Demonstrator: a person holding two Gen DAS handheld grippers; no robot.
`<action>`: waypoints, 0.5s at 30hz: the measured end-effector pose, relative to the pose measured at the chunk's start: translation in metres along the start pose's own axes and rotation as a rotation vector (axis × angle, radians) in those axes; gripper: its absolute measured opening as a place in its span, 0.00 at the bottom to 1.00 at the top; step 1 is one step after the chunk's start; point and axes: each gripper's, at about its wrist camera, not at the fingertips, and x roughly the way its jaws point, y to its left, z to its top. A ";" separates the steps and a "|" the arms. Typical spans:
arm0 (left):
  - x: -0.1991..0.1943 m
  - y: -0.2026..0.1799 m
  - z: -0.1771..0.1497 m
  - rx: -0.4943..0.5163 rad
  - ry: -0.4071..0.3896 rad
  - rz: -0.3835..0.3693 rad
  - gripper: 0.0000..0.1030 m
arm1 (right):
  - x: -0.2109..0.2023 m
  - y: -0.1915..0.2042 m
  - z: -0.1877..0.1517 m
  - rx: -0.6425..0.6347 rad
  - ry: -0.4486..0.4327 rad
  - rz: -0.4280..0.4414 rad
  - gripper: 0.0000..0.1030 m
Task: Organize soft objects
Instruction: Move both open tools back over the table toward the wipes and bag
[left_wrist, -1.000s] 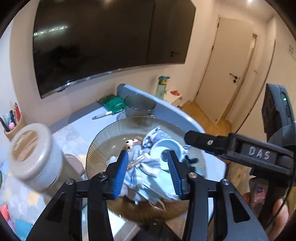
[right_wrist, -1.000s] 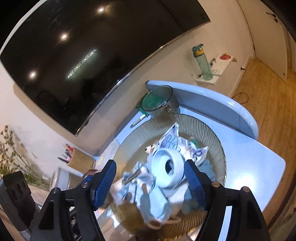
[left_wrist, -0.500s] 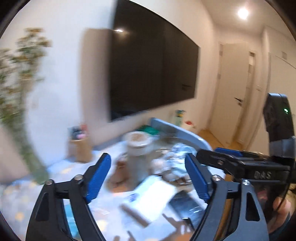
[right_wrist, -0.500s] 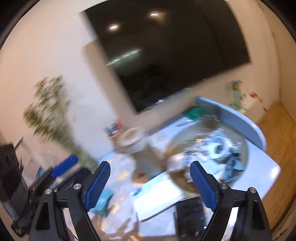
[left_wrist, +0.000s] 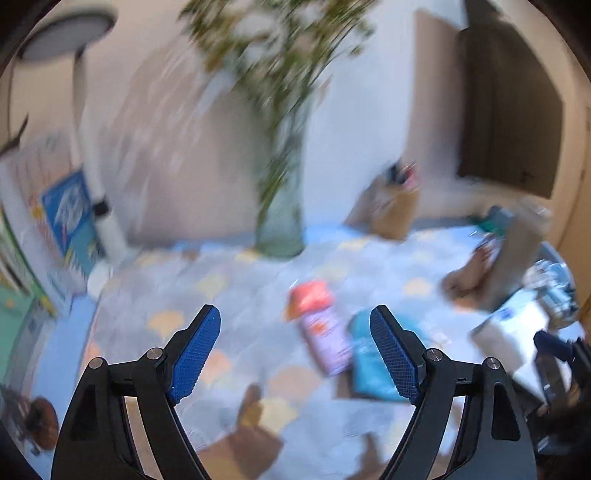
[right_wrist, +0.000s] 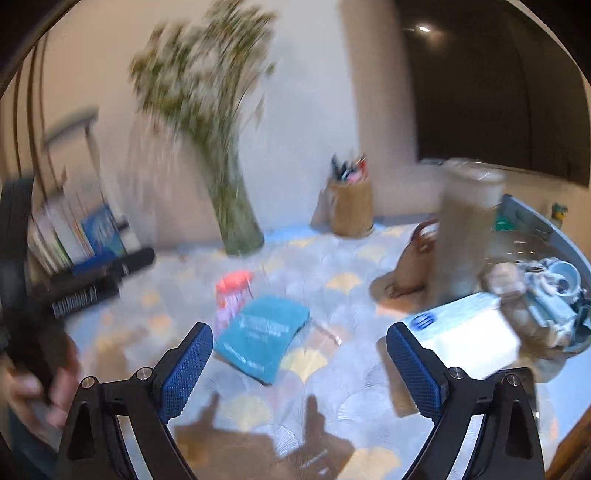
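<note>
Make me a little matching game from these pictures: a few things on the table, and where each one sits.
Things:
1. teal packet
2. pen holder
3. glass vase
4. white box

Places:
a. by the wall, holding green stems
b. flat on the table, between the right gripper's fingers in its view
c. beside the plate of cloths
d. by the wall, right of the vase

Pairs: 1-b, 2-d, 3-a, 4-c

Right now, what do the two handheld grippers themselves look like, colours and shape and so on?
Both look alike. The left gripper and right gripper each have two angular black linkage arms joined by silver pins, ending in blue pads with a fine cross-hatched grip texture. In the right wrist view, the left one's black body shows blurred, a bare hand around it. No cables or markings are legible.
</note>
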 end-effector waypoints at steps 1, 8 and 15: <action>0.008 0.006 -0.005 -0.014 0.012 -0.002 0.80 | 0.020 0.011 -0.012 -0.037 0.035 -0.016 0.92; 0.049 0.035 -0.044 -0.109 0.064 -0.054 0.80 | 0.076 0.041 -0.041 -0.167 0.100 -0.017 0.92; 0.057 0.033 -0.054 -0.125 0.087 -0.065 0.80 | 0.088 0.038 -0.047 -0.159 0.117 -0.006 0.92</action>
